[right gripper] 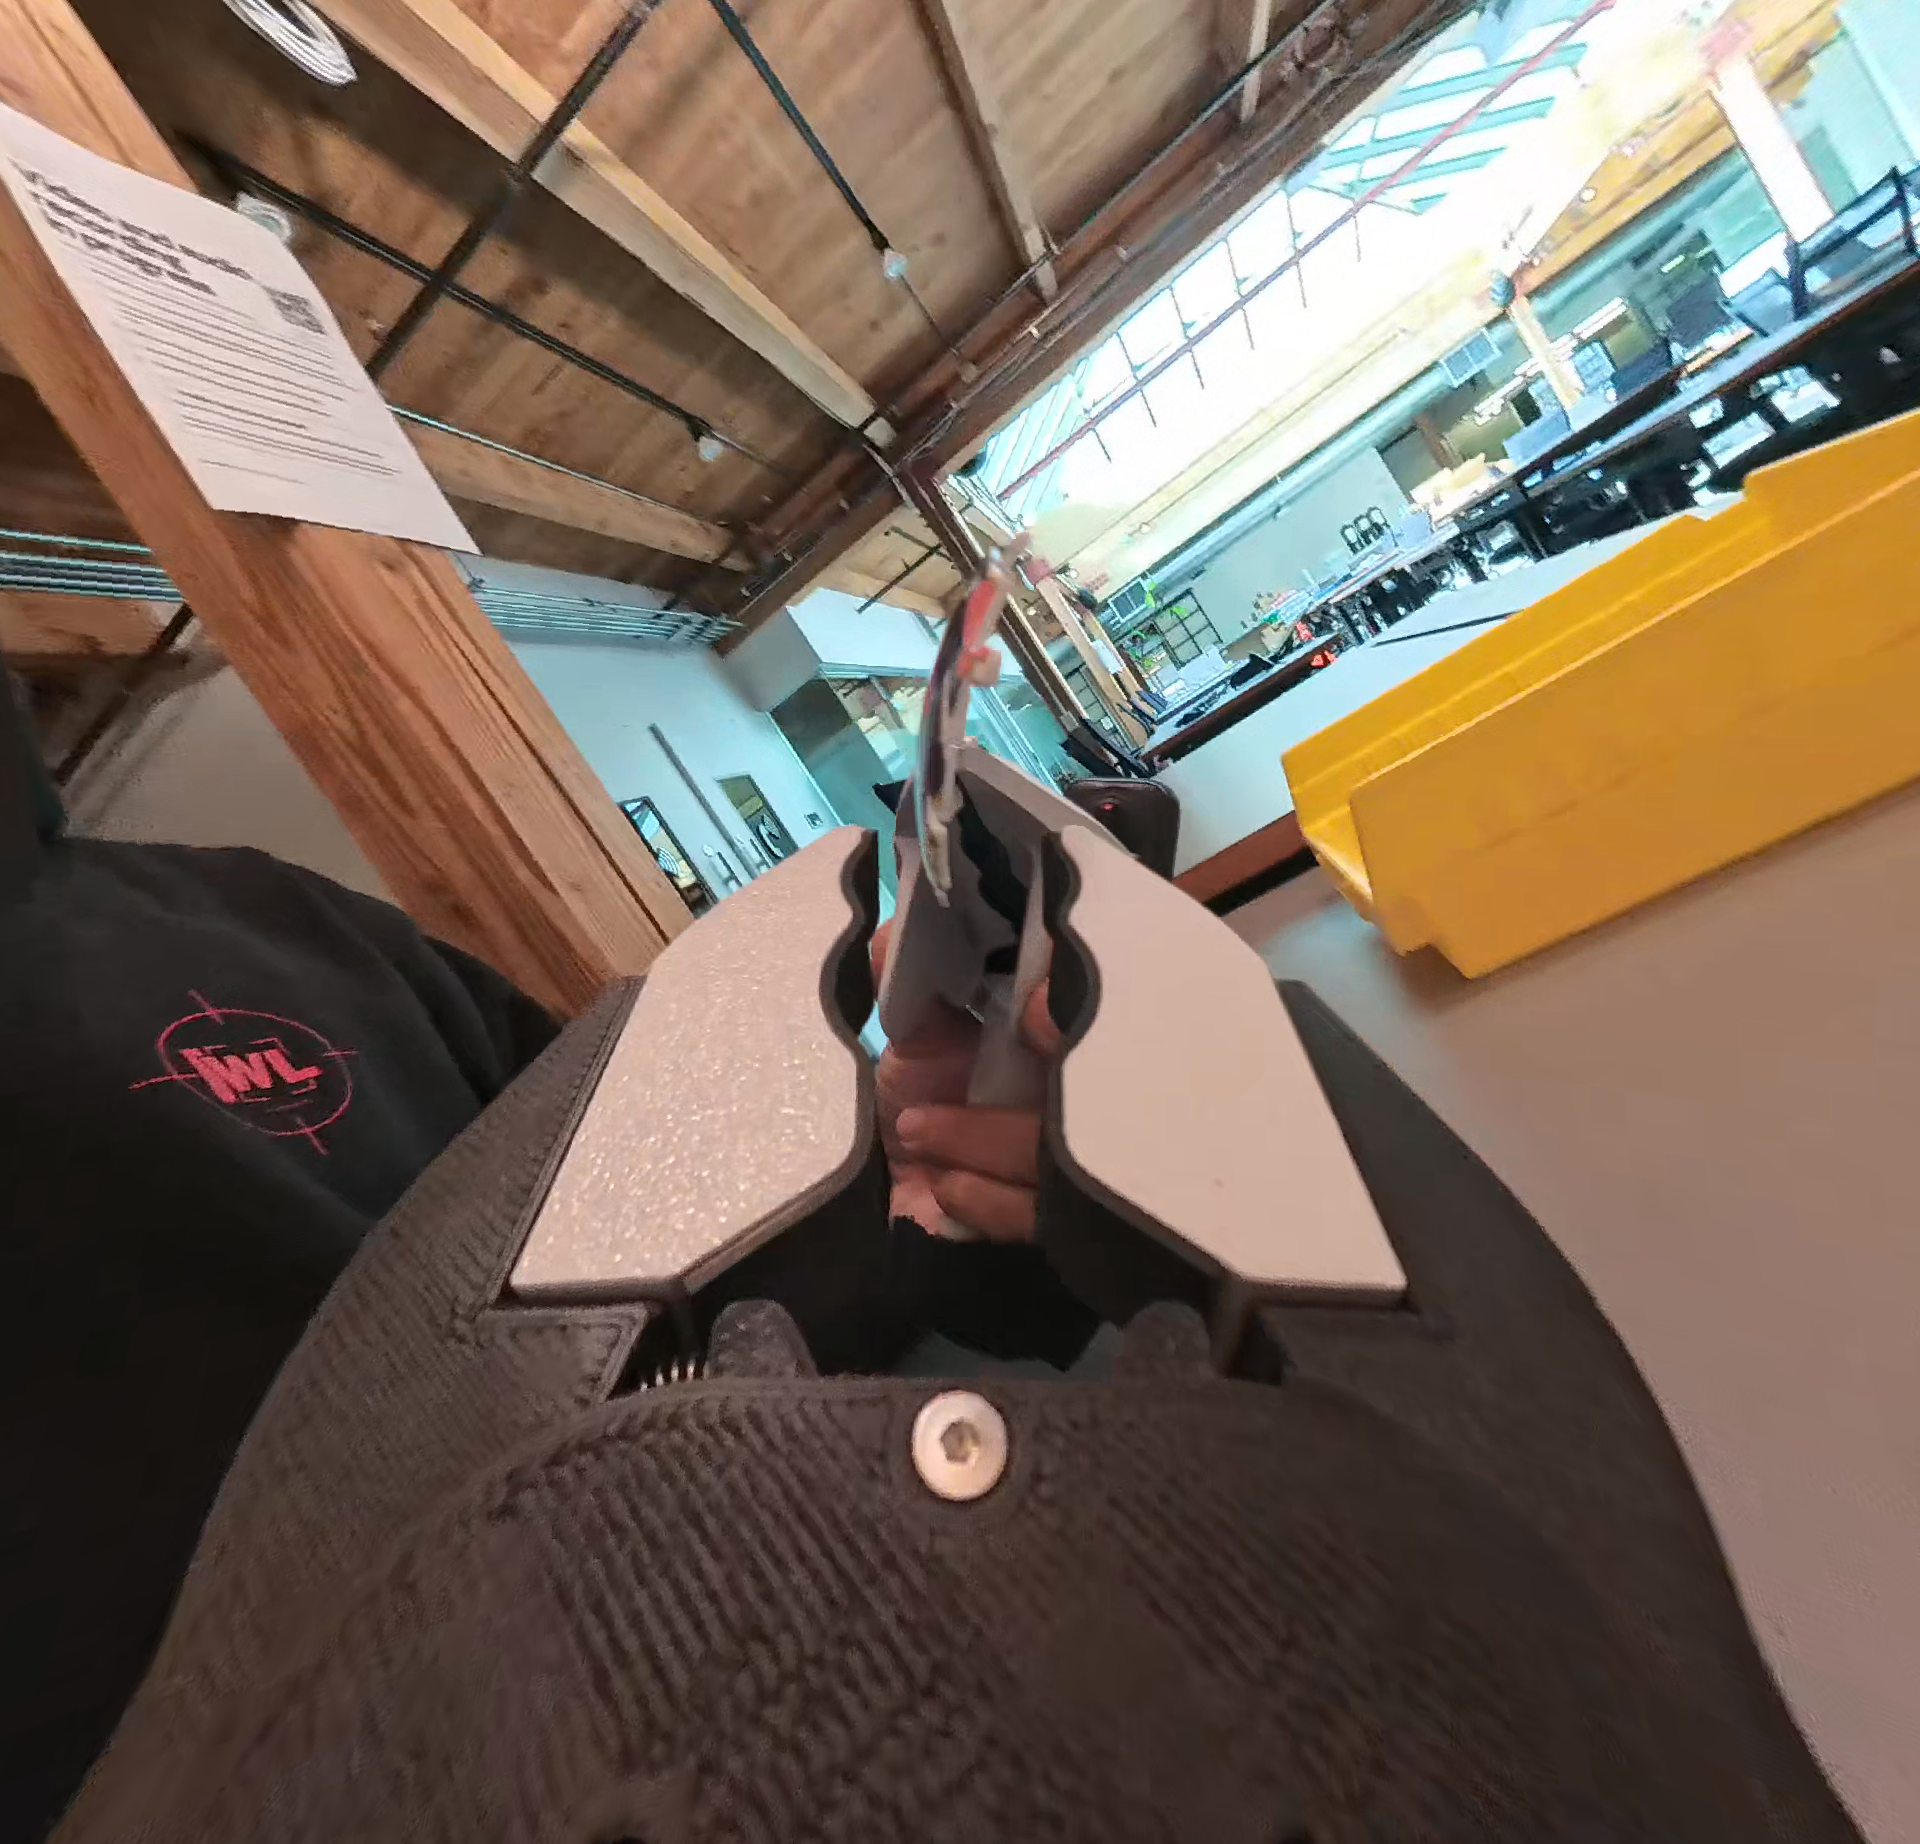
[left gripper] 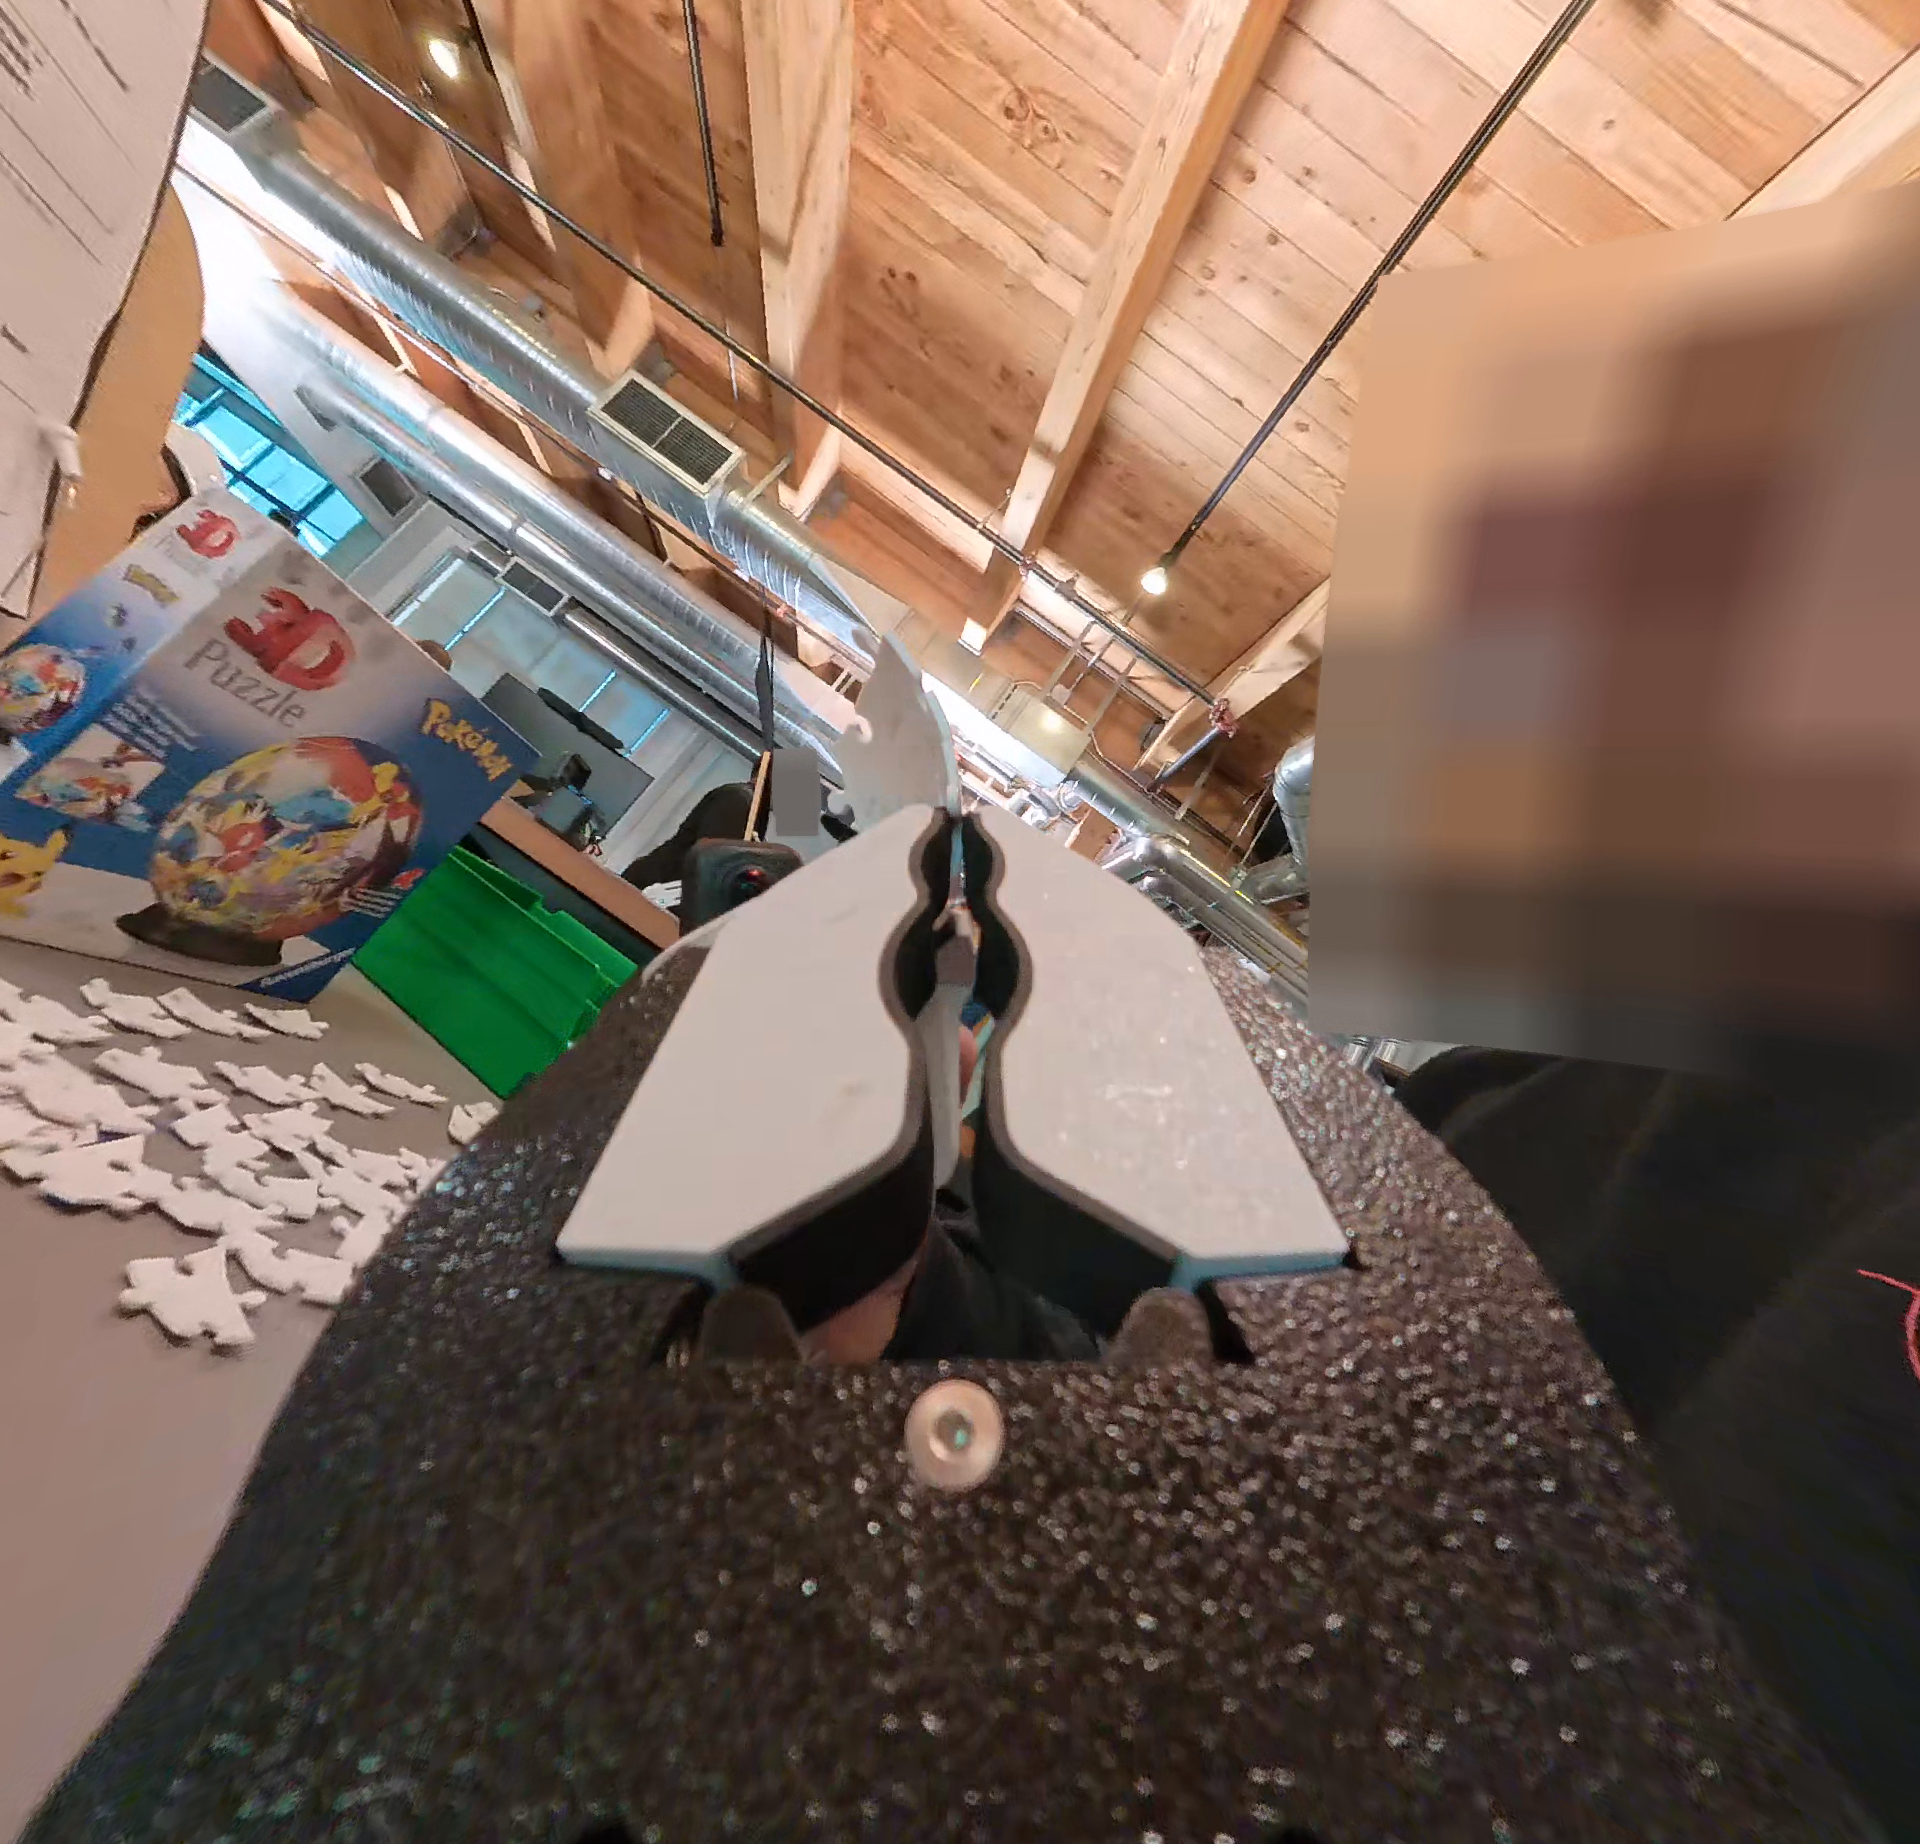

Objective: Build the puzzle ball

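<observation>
My left gripper [left gripper: 956, 828] is shut on a curved strip of joined puzzle pieces [left gripper: 902, 729]. The strip's white back faces this view and it sticks up past the fingertips, high above the table. In the right wrist view the same strip [right gripper: 961, 641] shows edge-on with colour print. It is held by the left gripper's grey fingers [right gripper: 935, 947], with a hand [right gripper: 961, 1119] behind them. My right gripper [right gripper: 966, 849] faces it with jaws apart and nothing between the pads. Several loose white pieces [left gripper: 208, 1119] lie face down on the grey table [left gripper: 94, 1482].
The puzzle box [left gripper: 239, 755] stands at the far left, with a green bin [left gripper: 488, 963] beside it. A yellow bin [right gripper: 1621, 734] lies on the table at the right. A wooden post [right gripper: 343, 651] bearing a paper sheet stands left. A person in a black top [right gripper: 208, 1119] is close by. Only a small space, under 4 cm, lies between the two pairs of fingers.
</observation>
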`<action>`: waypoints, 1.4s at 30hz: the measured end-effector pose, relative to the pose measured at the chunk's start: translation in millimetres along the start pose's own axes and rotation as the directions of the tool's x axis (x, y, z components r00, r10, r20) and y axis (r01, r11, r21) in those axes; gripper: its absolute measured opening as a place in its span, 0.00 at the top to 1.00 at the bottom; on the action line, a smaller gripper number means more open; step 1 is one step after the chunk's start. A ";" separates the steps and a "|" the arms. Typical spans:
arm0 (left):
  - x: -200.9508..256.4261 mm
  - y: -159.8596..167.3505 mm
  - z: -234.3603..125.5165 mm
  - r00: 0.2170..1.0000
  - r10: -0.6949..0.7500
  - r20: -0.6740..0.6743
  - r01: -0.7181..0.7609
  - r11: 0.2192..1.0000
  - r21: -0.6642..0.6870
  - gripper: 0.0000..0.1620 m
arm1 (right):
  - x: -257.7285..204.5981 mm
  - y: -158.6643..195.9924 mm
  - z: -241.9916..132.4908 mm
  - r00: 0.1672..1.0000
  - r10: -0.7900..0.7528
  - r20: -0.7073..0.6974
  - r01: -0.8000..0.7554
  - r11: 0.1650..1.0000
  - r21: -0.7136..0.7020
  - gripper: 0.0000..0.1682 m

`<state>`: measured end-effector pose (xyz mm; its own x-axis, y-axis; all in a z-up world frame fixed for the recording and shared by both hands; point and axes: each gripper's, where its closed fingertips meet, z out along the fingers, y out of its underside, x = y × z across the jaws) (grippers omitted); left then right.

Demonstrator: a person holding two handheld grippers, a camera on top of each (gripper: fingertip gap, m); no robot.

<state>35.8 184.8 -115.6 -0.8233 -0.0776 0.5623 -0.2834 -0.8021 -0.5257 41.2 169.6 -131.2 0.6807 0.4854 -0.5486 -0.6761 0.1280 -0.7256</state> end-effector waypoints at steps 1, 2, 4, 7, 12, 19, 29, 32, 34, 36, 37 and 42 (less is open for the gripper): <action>-0.4 0.6 0.1 1.000 0.001 0.000 -0.001 1.000 0.000 1.00 | -1.7 0.2 0.8 1.000 -0.016 0.002 0.016 1.000 -0.001 0.83; -0.4 1.2 0.1 1.000 0.000 -0.003 0.000 1.000 -0.001 1.00 | -2.7 0.6 1.2 0.999 -0.034 -0.001 0.034 0.999 -0.007 0.85; -1.4 2.7 0.6 1.000 -0.004 -0.002 0.004 1.000 -0.009 1.00 | -3.3 0.8 1.2 0.997 -0.072 -0.011 0.072 0.997 -0.015 0.91; -0.9 6.0 2.4 1.000 -0.004 -0.008 0.004 1.000 -0.023 1.00 | -8.1 -1.4 0.1 0.994 -0.106 0.007 0.106 0.994 -0.003 0.97; 3.3 9.0 2.8 0.999 0.015 -0.031 -0.017 0.997 -0.071 0.99 | -17.5 0.0 0.2 0.988 -0.146 0.042 0.148 0.987 -0.056 0.98; 2.3 30.8 -2.9 0.979 0.204 0.012 -0.179 0.885 -0.430 0.84 | -18.8 19.5 -6.9 0.962 -0.272 0.029 0.267 0.910 -0.316 0.99; 16.7 53.1 -8.1 0.974 0.197 -0.107 -0.219 0.732 -0.645 0.88 | -28.0 41.5 -12.7 0.946 -0.304 0.112 0.320 0.826 -0.463 0.98; 22.8 54.5 -8.3 0.978 0.166 -0.129 -0.210 0.732 -0.649 0.88 | -29.4 48.1 -16.7 0.930 -0.340 0.140 0.363 0.788 -0.497 0.98; 24.6 55.9 -8.9 0.979 0.153 -0.133 -0.203 0.729 -0.654 0.88 | -30.4 49.7 -18.3 0.925 -0.349 0.150 0.375 0.776 -0.507 0.98; 25.0 57.4 -9.7 0.980 0.147 -0.134 -0.199 0.724 -0.660 0.88 | -28.4 51.6 -19.9 0.920 -0.362 0.148 0.383 0.760 -0.525 0.98; 24.0 58.1 -10.5 0.981 0.146 -0.129 -0.195 0.720 -0.666 0.88 | -27.7 52.6 -20.8 0.917 -0.369 0.149 0.389 0.751 -0.534 0.98; 17.7 60.0 -13.9 0.985 0.144 -0.097 -0.171 0.708 -0.686 0.92 | -24.4 59.2 -25.5 0.896 -0.414 0.163 0.425 0.690 -0.586 0.98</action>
<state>-2.6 143.5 -146.0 -0.8991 -0.1345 0.4165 -0.3974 -0.1482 -0.9056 -8.2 143.3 -171.3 0.8434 0.5228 -0.1236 -0.0119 -0.2120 -0.9772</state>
